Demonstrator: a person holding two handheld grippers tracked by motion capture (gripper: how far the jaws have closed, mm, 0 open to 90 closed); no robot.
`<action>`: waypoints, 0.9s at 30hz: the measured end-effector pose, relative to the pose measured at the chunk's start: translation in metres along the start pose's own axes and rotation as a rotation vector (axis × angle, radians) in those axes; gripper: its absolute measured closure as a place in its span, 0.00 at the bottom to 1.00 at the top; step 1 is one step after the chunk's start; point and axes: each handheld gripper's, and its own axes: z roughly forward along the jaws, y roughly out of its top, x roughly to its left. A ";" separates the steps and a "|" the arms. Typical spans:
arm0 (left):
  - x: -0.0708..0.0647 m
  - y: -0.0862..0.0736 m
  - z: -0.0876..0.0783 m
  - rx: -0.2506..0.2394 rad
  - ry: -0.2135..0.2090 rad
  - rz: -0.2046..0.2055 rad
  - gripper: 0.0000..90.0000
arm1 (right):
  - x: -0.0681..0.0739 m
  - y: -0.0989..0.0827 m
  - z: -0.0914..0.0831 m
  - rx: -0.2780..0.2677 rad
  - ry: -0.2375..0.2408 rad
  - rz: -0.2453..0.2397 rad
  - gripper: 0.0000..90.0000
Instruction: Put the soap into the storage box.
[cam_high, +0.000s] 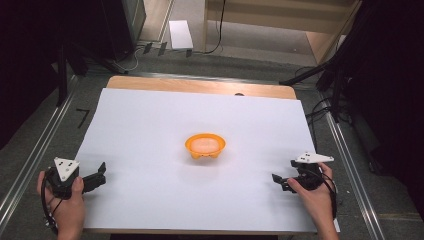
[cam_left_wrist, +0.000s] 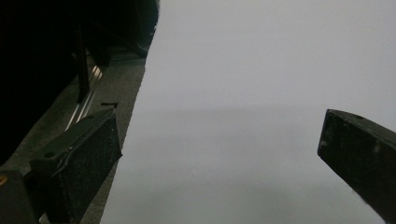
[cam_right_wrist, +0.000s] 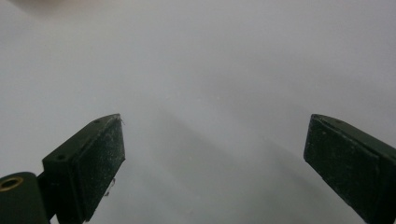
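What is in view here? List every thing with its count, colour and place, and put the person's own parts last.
bowl: one, orange, middle of the white sheet, apart from both grippers
white sheet: one, white, covering most of the table
table: one, light wood, bare strip along the far edge
flat box: one, white, on the floor beyond the table
left gripper: one, black with a grey plate, near left of the sheet, jaws open and empty
right gripper: one, black with a grey plate, near right, jaws open and empty
hands: two, one on each gripper
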 end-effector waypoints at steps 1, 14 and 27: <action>0.000 0.000 0.000 -0.001 -0.001 0.000 0.00 | 0.000 0.000 0.000 0.000 0.000 0.000 0.06; 0.000 0.000 0.000 -0.002 -0.001 0.000 0.00 | -0.009 -0.035 -0.020 -0.068 -0.030 0.049 0.03; 0.000 0.000 0.000 -0.005 0.000 0.002 0.00 | -0.010 -0.056 -0.042 -0.147 -0.039 0.084 0.00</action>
